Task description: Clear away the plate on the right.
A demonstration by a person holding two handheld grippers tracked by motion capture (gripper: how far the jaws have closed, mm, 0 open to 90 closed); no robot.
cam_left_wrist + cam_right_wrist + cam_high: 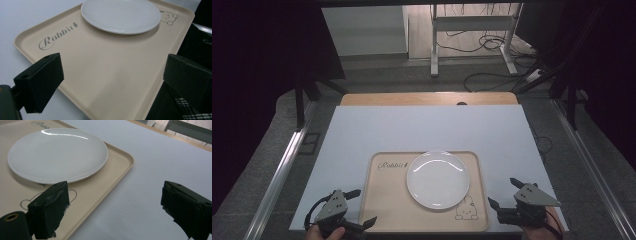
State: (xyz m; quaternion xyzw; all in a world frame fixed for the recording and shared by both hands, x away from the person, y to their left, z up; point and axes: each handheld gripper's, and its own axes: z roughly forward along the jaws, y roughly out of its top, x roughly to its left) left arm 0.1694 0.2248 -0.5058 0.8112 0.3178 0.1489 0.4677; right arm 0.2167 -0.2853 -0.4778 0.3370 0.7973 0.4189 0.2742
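Now we see a round white ceramic plate (438, 179) resting on a beige rectangular plastic tray (387, 210) printed with "Rabbit", toward the tray's two o'clock. Our left gripper (360, 206) waits at the tray's seven o'clock corner, jaws spread wide; our right gripper (505, 192) sits at four o'clock, over the pale blue-grey table mat (422, 127), jaws likewise apart and empty.
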